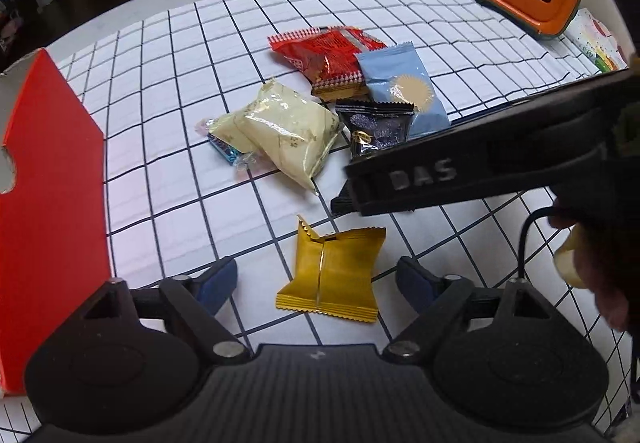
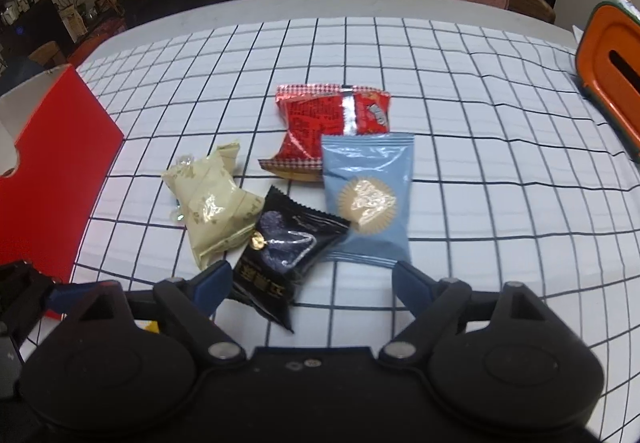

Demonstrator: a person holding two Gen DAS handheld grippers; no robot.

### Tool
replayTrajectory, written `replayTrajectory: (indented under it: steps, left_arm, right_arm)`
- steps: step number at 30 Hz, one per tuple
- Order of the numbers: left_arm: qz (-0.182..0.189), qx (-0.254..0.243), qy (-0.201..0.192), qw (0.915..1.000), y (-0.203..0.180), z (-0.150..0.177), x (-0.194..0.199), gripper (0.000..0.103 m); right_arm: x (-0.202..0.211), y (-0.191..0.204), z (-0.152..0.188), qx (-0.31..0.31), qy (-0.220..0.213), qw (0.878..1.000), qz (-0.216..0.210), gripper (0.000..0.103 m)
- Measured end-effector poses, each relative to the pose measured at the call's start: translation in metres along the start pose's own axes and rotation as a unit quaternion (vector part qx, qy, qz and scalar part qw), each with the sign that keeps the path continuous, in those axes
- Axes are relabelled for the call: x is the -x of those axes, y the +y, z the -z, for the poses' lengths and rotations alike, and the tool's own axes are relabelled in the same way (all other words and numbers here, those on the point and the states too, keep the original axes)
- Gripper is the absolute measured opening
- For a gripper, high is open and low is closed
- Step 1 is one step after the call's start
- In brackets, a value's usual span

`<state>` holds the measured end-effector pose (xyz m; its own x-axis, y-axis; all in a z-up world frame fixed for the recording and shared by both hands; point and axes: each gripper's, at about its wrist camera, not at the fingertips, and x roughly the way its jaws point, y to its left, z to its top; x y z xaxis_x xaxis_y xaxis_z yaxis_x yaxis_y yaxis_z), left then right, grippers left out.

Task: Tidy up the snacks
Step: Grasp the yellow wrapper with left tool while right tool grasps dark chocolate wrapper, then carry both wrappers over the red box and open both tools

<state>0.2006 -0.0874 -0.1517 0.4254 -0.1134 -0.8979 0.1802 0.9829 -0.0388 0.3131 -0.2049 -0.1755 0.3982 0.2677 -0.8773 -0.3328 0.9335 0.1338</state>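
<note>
Only the left wrist view shows the gold packet (image 1: pixel 330 275), lying flat on the checked cloth (image 1: pixel 180 55) between the blue fingertips of the left gripper (image 1: pixel 316 283); its jaws stand apart and the pads do not touch the foil. That view also catches the right gripper's black body crossing in from the right, with a hand (image 1: pixel 592 263) near it, and a small blue candy (image 1: pixel 224 151) peeking from under the cream packet (image 1: pixel 280 131).

The right wrist view shows the black packet (image 2: pixel 288 251) reaching in between the fingertips of the right gripper (image 2: pixel 312 283), nearer the left one; those jaws are apart too, and whether a pad touches the packet I cannot tell.

Just beyond it lie the pale blue packet (image 2: pixel 366 195) with a round gold seal, partly over the red packet (image 2: pixel 332 123), and the cream packet to the left. All are glossy crimped-edge pouches. A red box (image 2: pixel 52 171) stands at the left, and an orange slotted holder (image 2: pixel 608 83) at the far right.
</note>
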Motion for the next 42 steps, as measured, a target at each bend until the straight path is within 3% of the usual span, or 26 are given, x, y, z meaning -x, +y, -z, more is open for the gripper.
replayTrajectory:
  steps: [5, 11, 18, 31, 42]
  left_arm:
    - [0.002, 0.002, 0.019, 0.9998, 0.000, -0.003, -0.009, 0.064]
    - [-0.002, -0.003, 0.019, 0.9998, 0.001, -0.004, -0.008, 0.048]
    - [-0.003, 0.005, 0.018, 0.9998, 0.003, -0.002, -0.004, 0.041]
    - [-0.007, 0.057, 0.013, 0.9983, 0.025, 0.011, 0.018, 0.039]
    - [0.003, 0.091, -0.012, 0.9957, 0.042, 0.022, 0.071, 0.039]
  right_arm:
    - [-0.007, 0.006, -0.004, -0.004, 0.007, 1.000, -0.006, 0.075]
    - [-0.009, 0.010, -0.006, -0.006, 0.010, 1.000, -0.022, 0.051]
    - [-0.004, 0.004, -0.002, -0.018, 0.006, 1.000, -0.024, 0.035]
    - [0.029, 0.002, 0.016, -0.022, -0.008, 0.999, -0.040, 0.030]
    - [0.081, 0.026, 0.030, -0.001, -0.029, 0.998, -0.064, 0.030]
